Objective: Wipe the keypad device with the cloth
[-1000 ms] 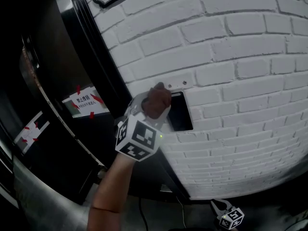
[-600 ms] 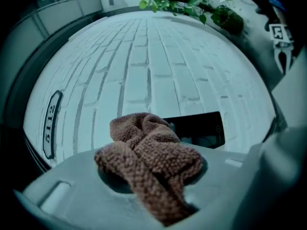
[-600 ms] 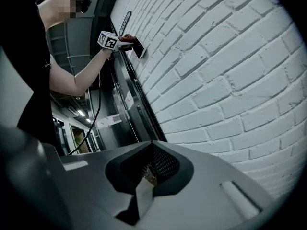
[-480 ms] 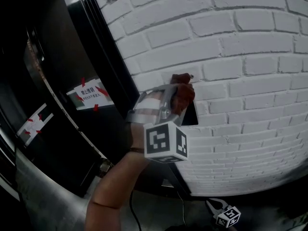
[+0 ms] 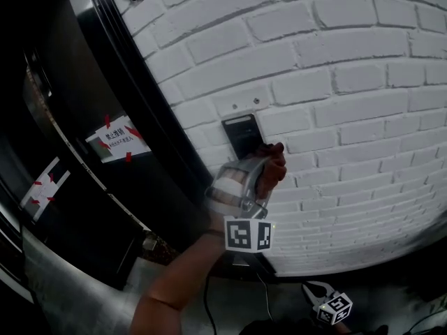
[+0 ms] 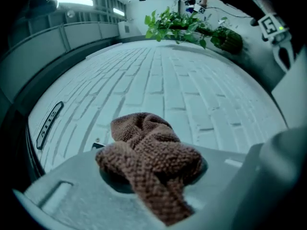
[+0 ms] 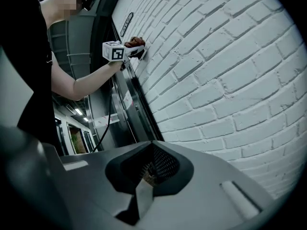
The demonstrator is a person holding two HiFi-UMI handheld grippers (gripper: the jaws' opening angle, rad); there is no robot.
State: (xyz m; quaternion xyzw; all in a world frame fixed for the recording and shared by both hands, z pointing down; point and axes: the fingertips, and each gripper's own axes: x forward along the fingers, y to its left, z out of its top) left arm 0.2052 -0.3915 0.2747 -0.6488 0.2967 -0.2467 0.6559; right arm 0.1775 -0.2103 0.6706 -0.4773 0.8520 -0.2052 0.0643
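The black keypad device [image 5: 240, 135] is set into the white brick wall [image 5: 349, 82], and its face is uncovered. My left gripper [image 5: 268, 162] is shut on a brown knitted cloth [image 5: 276, 169] [image 6: 151, 162], which is pressed to the bricks just below and right of the keypad. In the left gripper view only a dark corner of the keypad [image 6: 97, 145] peeks out beside the cloth. My right gripper [image 5: 314, 295] [image 7: 146, 176] hangs low near the foot of the wall, shut and holding nothing. From the right gripper view, the left gripper's marker cube [image 7: 113, 51] and the cloth [image 7: 135, 42] show far up the wall.
A black door frame [image 5: 140, 110] runs along the wall's left edge. Beyond it is dark glass with red-taped paper notices [image 5: 115, 139]. A dark plaque [image 6: 49, 123] hangs higher on the wall. Green plants [image 6: 192, 25] show at the wall's far end. A cable [image 5: 206, 292] trails on the floor.
My left gripper has carried the cloth down across the keypad, from its top to the bricks below it; the keypad's face now shows. The right gripper has stayed low.
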